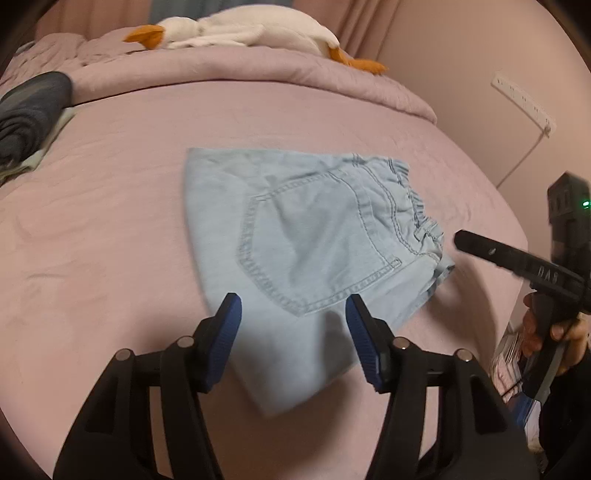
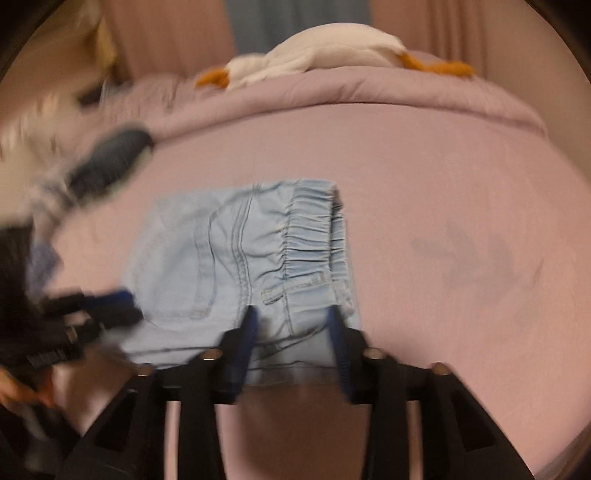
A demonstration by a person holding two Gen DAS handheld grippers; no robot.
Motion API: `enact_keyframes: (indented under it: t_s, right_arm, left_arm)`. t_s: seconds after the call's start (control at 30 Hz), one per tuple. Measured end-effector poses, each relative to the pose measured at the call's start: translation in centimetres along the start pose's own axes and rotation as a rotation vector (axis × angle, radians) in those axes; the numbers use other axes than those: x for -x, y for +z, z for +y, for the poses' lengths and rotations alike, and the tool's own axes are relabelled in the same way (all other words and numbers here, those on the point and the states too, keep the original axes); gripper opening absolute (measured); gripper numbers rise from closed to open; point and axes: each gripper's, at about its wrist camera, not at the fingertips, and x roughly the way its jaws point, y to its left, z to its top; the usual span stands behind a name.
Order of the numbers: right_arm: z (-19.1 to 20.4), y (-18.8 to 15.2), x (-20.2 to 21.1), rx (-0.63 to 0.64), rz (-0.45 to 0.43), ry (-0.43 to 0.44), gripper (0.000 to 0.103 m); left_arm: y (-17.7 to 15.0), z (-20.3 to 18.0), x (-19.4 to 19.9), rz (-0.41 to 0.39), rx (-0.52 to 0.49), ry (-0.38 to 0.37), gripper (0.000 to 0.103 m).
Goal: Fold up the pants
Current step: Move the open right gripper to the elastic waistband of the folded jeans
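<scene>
Pants (image 1: 306, 236) lie folded, blurred in right view; both claws (image 1: 291, 310) (image 2: 291, 317) apart.

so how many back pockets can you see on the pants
1. A single stitched back pocket shows on the top face of the folded pants, beside the elastic waistband. Any second pocket may be hidden in the fold underneath.

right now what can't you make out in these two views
- Pants, left wrist view: near corner hidden behind the left gripper.
- Pants, right wrist view: near hem hidden behind the right gripper; whole frame motion-blurred.
- Dark folded cloth, left wrist view: cut off by the left edge.
- Stuffed goose: partly cut by the top edge.
</scene>
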Motion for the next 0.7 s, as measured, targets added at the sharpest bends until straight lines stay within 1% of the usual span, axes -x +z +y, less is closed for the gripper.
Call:
enact_keyframes:
  t_s: [0.03, 0.07, 0.1, 0.2, 0.27, 0.33, 0.4, 0.53, 0.7]
  right_arm:
    - [-1.0, -0.2, 0.6, -0.059, -0.017, 0.03, 0.061]
    - [-1.7, -0.4, 0.9, -0.094, -0.026, 0.049, 0.064]
    - [-2.8, -0.5, 1.0, -0.147, -0.028, 0.08, 0.065]
    - [-5.2, -1.0, 0.7, -0.267, 0.015, 0.147, 0.065]
    - [-6.2, -1.4, 0.3, -0.316, 0.039, 0.178, 0.067]
    - [-6.6, -1.8, -0.1, -0.35, 0.058, 0.205, 0.07]
    - [-6.7, -2.3, -0.3, -0.38, 0.075, 0.239, 0.071]
    - [-6.6, -2.0, -1.3, -0.395, 0.115, 0.236, 0.071]
    - [-6.1, -1.0, -2.2, -0.367, 0.143, 0.24, 0.073]
  left_arm:
    - [-0.2, 0.4, 0.3, -0.002, 0.019, 0.0, 0.062]
    - [-0.4, 1.1, 0.7, -0.003, 0.048, 0.002, 0.064]
    - [-0.5, 1.4, 0.8, -0.005, 0.065, 0.002, 0.064]
    - [-1.0, 3.0, 1.4, -0.008, 0.14, 0.001, 0.07]
    - [-1.4, 3.9, 1.6, -0.005, 0.195, -0.008, 0.072]
    - [-1.5, 4.0, 1.6, -0.003, 0.223, -0.025, 0.073]
    - [-1.6, 4.3, 1.5, 0.002, 0.242, -0.033, 0.074]
    - [-1.7, 5.1, 1.0, 0.013, 0.288, -0.064, 0.074]
    - [-1.6, 5.5, 0.4, 0.028, 0.297, -0.072, 0.074]
